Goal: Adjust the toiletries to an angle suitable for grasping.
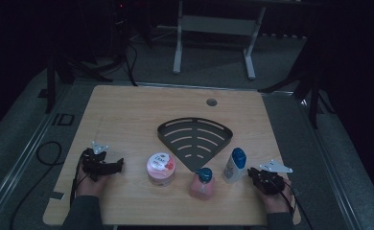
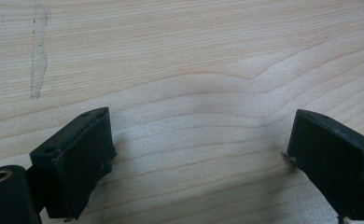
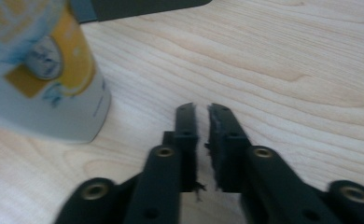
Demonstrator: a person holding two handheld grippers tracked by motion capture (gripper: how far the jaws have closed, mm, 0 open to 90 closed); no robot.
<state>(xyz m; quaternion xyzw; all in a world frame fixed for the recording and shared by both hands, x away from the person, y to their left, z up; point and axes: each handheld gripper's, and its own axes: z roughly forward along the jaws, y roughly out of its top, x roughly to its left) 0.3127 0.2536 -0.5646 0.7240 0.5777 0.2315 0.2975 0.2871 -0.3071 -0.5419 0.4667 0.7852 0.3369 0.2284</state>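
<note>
White bottle (image 3: 45, 70) cropped (label blurred) beside right tool (image 3: 202, 116).

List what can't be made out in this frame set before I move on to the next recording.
- Print on the pink-lidded jar: too small and dim in the high view.
- White bottle: cut off by the top and left edges of the right gripper view, and its label is blurred.
- Dark slotted tray: cropped by the top edge there.
- Right claw: too dark and small in the high view to judge its gap.
- Room behind the table: lost in darkness.
</note>
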